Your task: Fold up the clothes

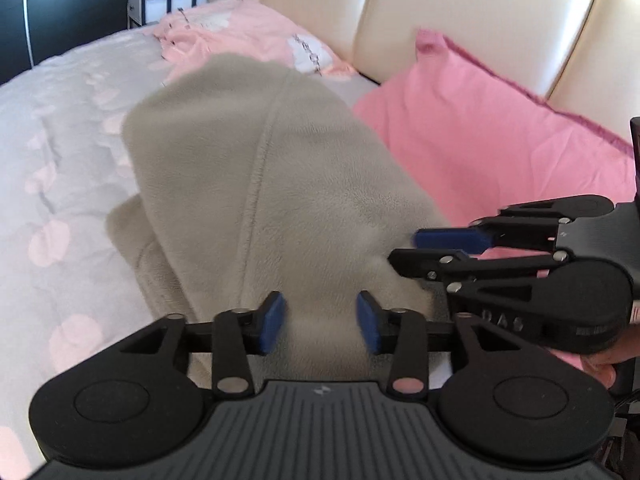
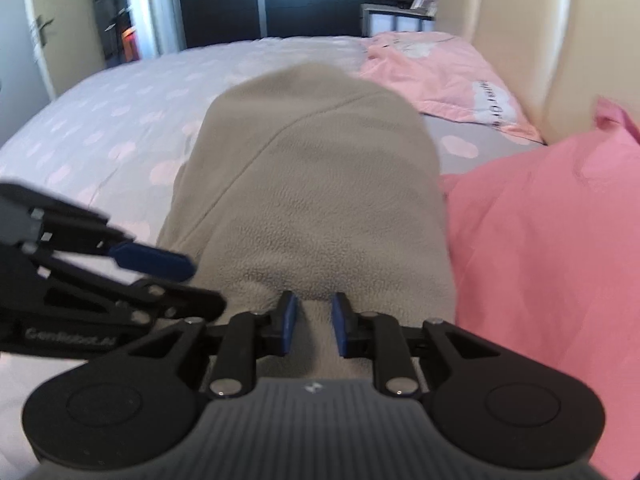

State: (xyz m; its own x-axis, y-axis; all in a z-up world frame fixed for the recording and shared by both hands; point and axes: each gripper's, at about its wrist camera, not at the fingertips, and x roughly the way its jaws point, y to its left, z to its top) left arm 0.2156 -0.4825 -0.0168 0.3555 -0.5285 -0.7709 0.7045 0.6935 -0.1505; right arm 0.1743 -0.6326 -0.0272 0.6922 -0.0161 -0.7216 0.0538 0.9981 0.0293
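A grey fleece garment (image 1: 280, 180) lies folded in a long strip on the bed, with a seam running along it; it also fills the middle of the right wrist view (image 2: 320, 184). My left gripper (image 1: 321, 322) stands at its near end, blue pads apart, with fleece in the gap but not squeezed. My right gripper (image 2: 315, 322) is at the same end, close beside it, pads narrowly apart around a low ridge of fleece. Each one shows in the other's view: the right gripper (image 1: 404, 248) at the right edge, the left gripper (image 2: 208, 288) at the left.
The bed cover (image 1: 60, 160) is pale grey with pink spots. A bright pink pillow (image 1: 500, 140) leans on the cream padded headboard (image 1: 440, 8), right of the garment. A light pink pillow (image 1: 240, 36) lies beyond it. A nightstand (image 2: 396, 16) stands past the bed. A hand (image 1: 600, 364) holds the right gripper.
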